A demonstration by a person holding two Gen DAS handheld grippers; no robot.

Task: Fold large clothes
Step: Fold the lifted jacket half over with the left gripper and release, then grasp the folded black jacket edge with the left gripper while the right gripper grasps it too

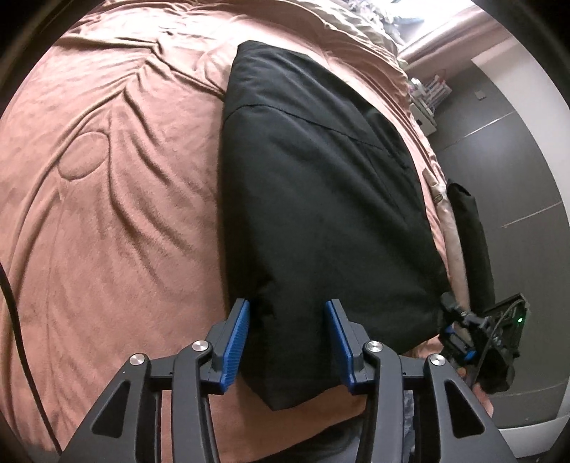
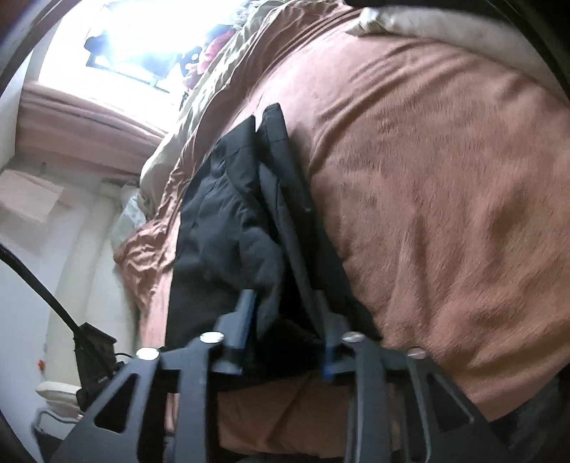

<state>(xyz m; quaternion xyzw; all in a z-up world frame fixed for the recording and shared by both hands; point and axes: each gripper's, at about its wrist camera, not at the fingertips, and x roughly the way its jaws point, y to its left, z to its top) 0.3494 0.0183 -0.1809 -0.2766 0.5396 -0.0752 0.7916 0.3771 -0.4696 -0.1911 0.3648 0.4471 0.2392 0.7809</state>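
Your black garment lies folded into a long thick bundle on the brown bedspread, running away from you toward the rumpled beige bedding at the far end. Your left gripper sits at the bundle's near end with its blue pads spread apart, the padded corner lying between them without being squeezed. Your right gripper is at the near end of the same garment; dark cloth bunches between its fingers, but blur hides whether they are pressing it, so you cannot tell its state. No containers show in either wrist view.
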